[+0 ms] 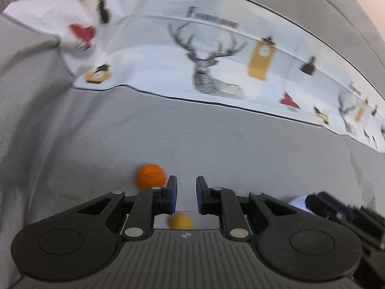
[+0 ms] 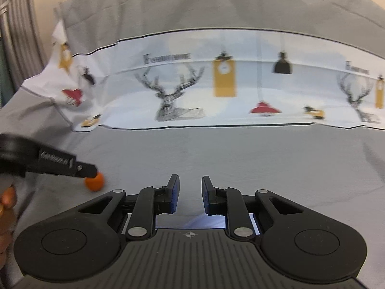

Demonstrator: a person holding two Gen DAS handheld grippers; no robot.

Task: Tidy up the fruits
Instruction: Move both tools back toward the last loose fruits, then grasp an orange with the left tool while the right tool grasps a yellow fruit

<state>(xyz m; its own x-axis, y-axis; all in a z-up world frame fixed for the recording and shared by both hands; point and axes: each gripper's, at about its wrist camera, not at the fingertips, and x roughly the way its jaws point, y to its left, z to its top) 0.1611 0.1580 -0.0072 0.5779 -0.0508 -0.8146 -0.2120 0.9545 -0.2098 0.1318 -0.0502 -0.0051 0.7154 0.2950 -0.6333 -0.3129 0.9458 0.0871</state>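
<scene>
- Grey cloth [image 1: 216,149] covers the whole surface in both views, crossed by a white printed band [image 1: 216,55] with stag heads, lamps and yellow clocks.
- Left wrist view: the left tool [image 1: 187,183] has its blue-padded fingers drawn in close. A narrow slot is left between them and nothing sits in it.
- Same view: an orange fruit [image 1: 150,176] lies on the grey cloth just left of the left finger, partly hidden behind its tip. I cannot tell whether they touch.
- Only this view shows a smaller yellow fruit [image 1: 181,221]. It lies low on the cloth, seen through the gap near the tool's body.
- The other tool pokes in dark and blurred at the right edge of this view, with a pale blue thing [image 1: 297,202] just beside it. What that thing is I cannot tell.
- Right wrist view: the right tool [image 2: 190,183] is likewise closed down to a narrow slot with nothing held. A pale blue patch shows under its body.
- Only this view shows the left tool from the side. It reaches in from the left edge with its tip right over the orange fruit.
- A person's hand [image 2: 7,200] shows at the left edge of this view, and striped fabric [image 2: 16,36] hangs at top left.
- Both frames are smeared by blur.
</scene>
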